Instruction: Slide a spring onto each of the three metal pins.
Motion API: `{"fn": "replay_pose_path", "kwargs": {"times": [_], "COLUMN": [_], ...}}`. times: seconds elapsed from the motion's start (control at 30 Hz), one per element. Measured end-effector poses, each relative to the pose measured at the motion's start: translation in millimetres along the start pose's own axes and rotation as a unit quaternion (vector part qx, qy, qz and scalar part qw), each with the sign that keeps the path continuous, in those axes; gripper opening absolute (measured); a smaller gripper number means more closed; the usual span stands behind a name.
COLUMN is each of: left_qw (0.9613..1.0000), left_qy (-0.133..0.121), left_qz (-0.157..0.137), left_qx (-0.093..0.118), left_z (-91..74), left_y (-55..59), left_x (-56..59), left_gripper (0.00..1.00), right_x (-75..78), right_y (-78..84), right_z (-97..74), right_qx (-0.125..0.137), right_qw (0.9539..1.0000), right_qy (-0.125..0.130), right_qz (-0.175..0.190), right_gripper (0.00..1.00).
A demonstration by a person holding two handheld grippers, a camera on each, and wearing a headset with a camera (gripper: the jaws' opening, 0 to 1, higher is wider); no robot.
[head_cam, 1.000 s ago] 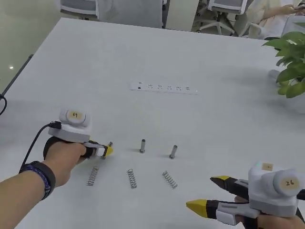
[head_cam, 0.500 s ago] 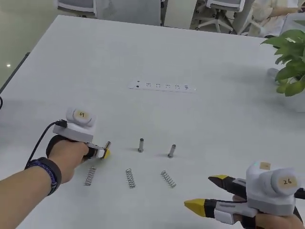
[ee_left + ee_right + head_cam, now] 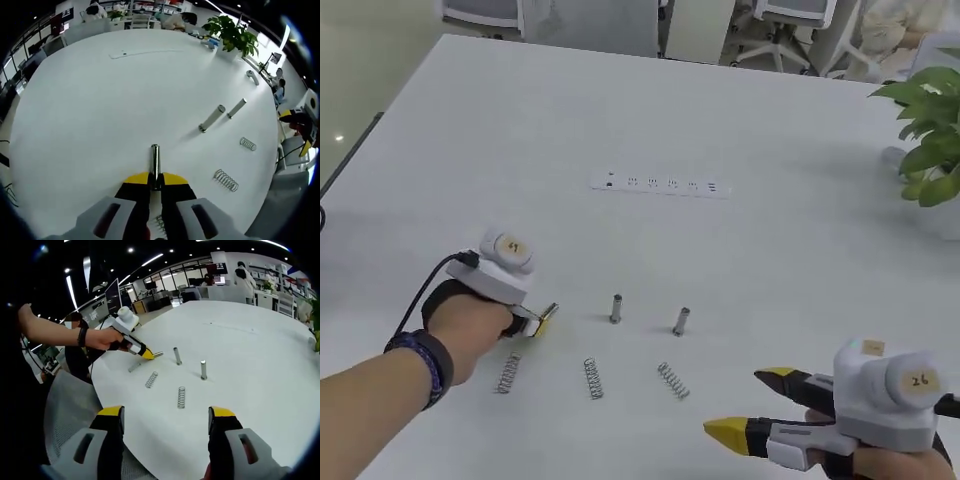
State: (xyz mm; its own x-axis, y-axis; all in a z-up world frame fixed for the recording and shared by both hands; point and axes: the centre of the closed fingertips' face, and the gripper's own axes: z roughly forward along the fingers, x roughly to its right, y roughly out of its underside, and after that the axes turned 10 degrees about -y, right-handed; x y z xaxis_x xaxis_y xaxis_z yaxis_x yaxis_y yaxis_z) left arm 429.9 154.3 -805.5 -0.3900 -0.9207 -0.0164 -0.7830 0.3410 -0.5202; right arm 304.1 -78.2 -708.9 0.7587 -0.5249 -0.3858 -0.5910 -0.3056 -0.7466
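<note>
A power strip lies far out on the white bench, with a plant at the far right. The middle pin and right pin stand upright and bare. Nearer lie the left spring, middle spring and right spring. The left hand-held gripper, low and just beyond the left spring, clamps the 3rd pin, which juts forward from its tips. The right hand-held gripper hovers near right, jaws wide, holding nothing, pointing left.
</note>
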Motion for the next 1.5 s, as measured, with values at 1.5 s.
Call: {"fn": "replay_pose_path", "kwargs": {"times": [1.5], "left_qw": [0.9979], "left_qy": [0.013], "left_qz": [-0.019], "left_qx": [0.06], "left_z": [-35.9], "left_y": [4.1], "left_x": [-6.1], "left_gripper": [0.0], "right_x": [-30.9], "right_y": [-61.9], "right_z": [147.9], "right_qx": [0.037], "right_qw": [0.9905], "right_qy": [-0.113], "right_qz": [0.069], "right_gripper": [0.38]}}
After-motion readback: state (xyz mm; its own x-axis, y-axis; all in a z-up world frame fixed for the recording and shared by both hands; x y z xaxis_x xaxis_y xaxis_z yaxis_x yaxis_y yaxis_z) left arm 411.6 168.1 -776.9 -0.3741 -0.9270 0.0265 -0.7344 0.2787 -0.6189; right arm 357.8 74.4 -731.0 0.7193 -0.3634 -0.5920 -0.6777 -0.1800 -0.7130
